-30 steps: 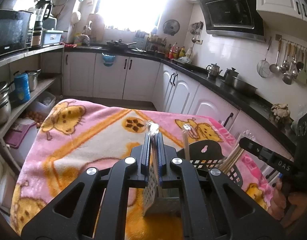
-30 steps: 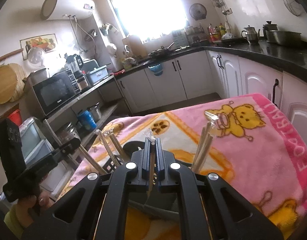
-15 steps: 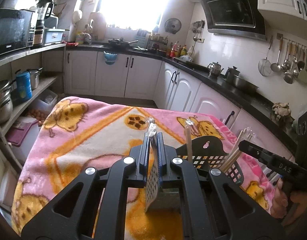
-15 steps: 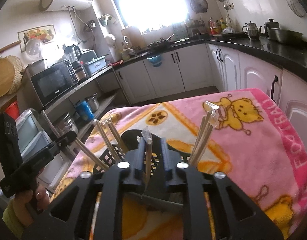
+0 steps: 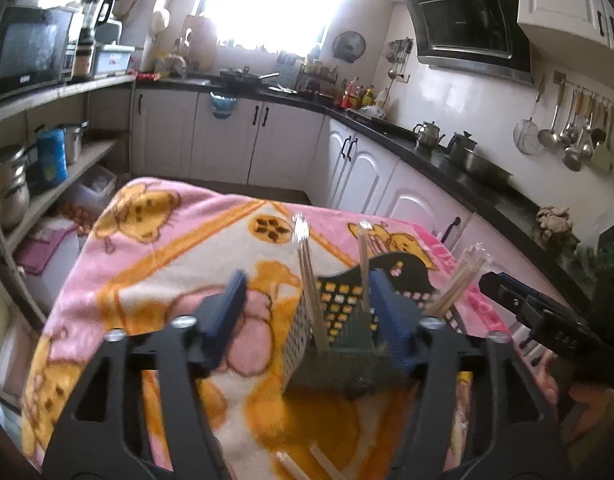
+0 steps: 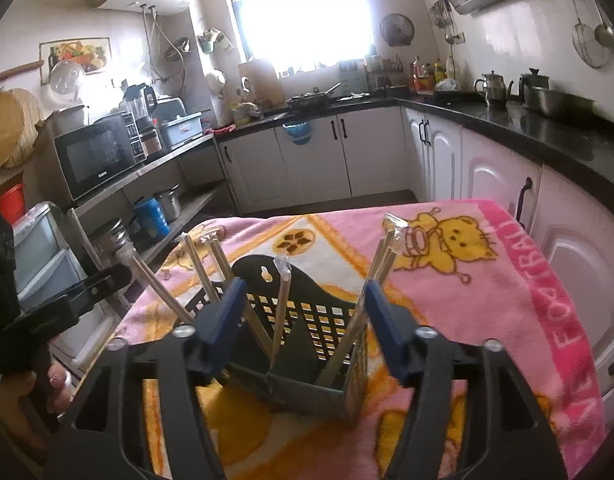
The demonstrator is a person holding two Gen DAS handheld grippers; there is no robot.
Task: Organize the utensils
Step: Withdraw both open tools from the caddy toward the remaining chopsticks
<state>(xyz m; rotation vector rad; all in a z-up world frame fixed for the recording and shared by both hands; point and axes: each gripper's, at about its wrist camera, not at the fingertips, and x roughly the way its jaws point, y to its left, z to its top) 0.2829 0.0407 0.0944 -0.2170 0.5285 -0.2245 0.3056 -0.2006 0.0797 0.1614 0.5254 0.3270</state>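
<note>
A dark perforated utensil basket [image 6: 307, 320] stands on the pink cartoon blanket [image 6: 467, 280]; it also shows in the left wrist view [image 5: 339, 312]. Several wrapped wooden chopsticks [image 6: 281, 312] stand upright or lean inside it, seen too in the left wrist view [image 5: 309, 284]. My right gripper [image 6: 303, 312] is open and empty, jaws wide either side of the basket. My left gripper [image 5: 307, 304] is open and empty, just in front of the basket. More chopsticks [image 5: 307, 460] lie on the blanket near the bottom edge.
Kitchen counters [image 5: 447, 152] and white cabinets [image 6: 319, 160] surround the table. Shelves with a microwave [image 6: 95, 156] and pots stand to the left. The table's right edge [image 6: 567, 320] drops toward the cabinets. The other gripper's handle shows at the right [image 5: 547, 320].
Both grippers have opened from shut and let go of the chopsticks they held; those chopsticks now stand in the basket. Both grippers have risen slightly.
</note>
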